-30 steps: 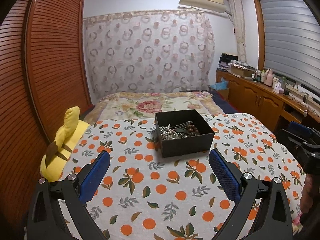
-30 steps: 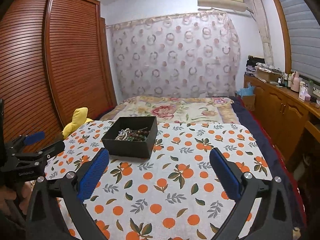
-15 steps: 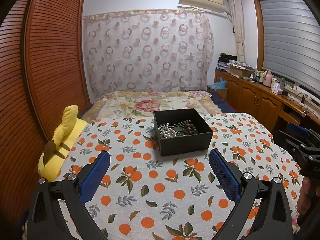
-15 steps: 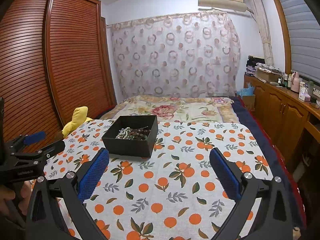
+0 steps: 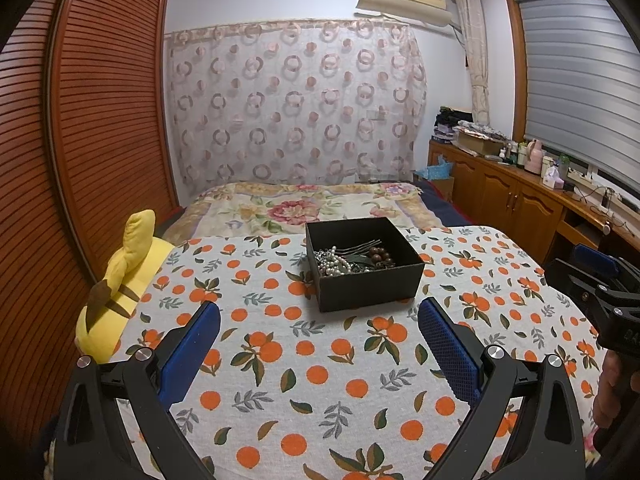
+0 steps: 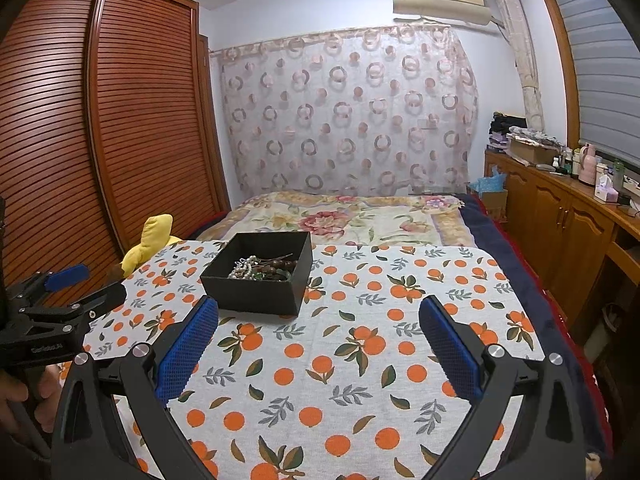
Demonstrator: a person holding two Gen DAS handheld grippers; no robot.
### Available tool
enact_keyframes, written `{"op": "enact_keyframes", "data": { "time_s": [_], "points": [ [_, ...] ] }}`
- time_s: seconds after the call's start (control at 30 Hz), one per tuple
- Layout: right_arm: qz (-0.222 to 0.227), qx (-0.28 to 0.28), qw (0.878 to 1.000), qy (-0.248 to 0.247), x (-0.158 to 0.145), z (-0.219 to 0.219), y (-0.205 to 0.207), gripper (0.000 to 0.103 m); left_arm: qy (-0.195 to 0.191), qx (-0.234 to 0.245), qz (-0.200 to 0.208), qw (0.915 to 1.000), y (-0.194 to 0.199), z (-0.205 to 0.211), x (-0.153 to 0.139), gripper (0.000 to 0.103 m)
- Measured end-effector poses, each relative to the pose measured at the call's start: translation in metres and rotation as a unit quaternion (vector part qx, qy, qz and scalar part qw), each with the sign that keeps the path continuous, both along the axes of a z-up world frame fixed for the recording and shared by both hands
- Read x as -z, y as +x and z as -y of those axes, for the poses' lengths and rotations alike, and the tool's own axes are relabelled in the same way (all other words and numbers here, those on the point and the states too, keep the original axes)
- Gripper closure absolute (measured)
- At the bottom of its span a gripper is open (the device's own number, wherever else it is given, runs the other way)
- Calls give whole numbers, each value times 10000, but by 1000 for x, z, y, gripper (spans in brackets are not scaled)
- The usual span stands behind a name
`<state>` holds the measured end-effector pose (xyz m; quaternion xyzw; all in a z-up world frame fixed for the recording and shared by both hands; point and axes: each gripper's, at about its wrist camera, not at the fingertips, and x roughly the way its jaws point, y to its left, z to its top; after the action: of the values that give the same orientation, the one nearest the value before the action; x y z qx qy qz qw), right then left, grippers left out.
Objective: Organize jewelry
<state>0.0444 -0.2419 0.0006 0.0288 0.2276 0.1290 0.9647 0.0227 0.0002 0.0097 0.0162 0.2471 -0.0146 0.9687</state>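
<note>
A black open box (image 5: 370, 280) stands on the orange-print tablecloth (image 5: 320, 380); it also shows in the right wrist view (image 6: 260, 292). Inside lies a tangle of jewelry (image 5: 352, 260): white pearl beads, dark brown beads and thin metal pins, also seen from the right (image 6: 262, 268). My left gripper (image 5: 318, 316) is open and empty, short of the box's near wall. My right gripper (image 6: 318, 312) is open and empty, to the right of the box. Each gripper shows at the edge of the other's view: the right one (image 5: 600, 280), the left one (image 6: 64, 284).
A yellow plush toy (image 5: 120, 292) lies off the table's left edge by the slatted wardrobe (image 5: 80, 160). A bed with a floral blanket (image 5: 312, 204) lies behind the table. A wooden cabinet (image 5: 520, 200) with bottles runs along the right wall.
The left wrist view has pulled back and risen slightly, so the box sits a little farther away. The right gripper has barely moved. Both stay open.
</note>
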Motion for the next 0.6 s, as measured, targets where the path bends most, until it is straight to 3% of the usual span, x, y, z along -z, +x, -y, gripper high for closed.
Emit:
{"op": "enact_keyframes", "data": {
  "time_s": [0.6],
  "points": [
    [17, 0, 10000, -8, 1, 3, 0, 2, -9, 12, 26, 10000, -1, 3, 0, 7]
  ]
}}
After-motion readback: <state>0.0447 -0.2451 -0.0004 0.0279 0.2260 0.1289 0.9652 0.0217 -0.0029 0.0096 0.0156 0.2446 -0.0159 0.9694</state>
